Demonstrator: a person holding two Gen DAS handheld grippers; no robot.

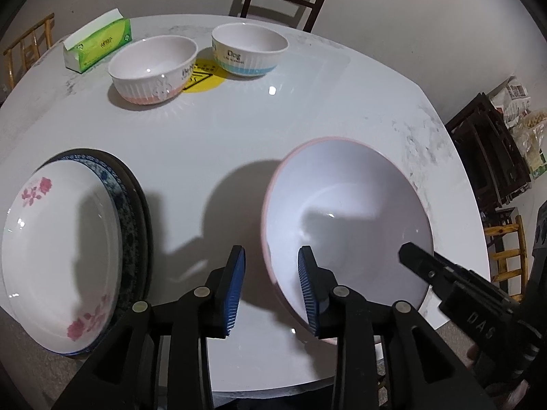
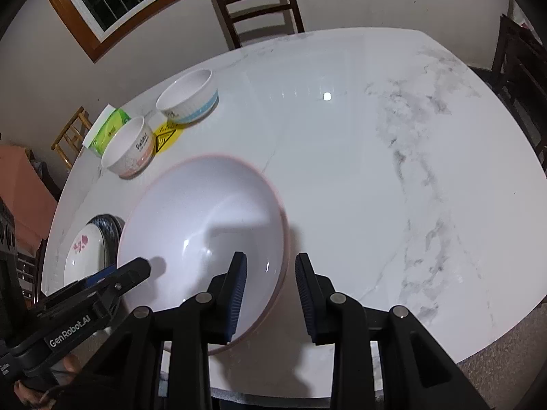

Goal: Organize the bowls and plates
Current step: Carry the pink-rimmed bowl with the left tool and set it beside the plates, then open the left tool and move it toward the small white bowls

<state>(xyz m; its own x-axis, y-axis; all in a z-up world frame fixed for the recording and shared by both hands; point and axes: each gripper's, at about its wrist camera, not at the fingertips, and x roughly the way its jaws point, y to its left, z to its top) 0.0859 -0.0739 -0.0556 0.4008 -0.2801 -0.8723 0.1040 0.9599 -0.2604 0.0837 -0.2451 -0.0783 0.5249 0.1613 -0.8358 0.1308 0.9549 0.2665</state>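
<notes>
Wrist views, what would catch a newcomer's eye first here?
The big white bowl with a pink rim, near the table's front edge, with the left gripper and right gripper each straddling its rim on opposite sides. To its left lies a stack of plates, a flowered one on top. Farther back stand two small ribbed bowls and a green tissue pack.

left tool [image 1: 270, 285] straddling big bowl [image 1: 345, 218] rim
</notes>
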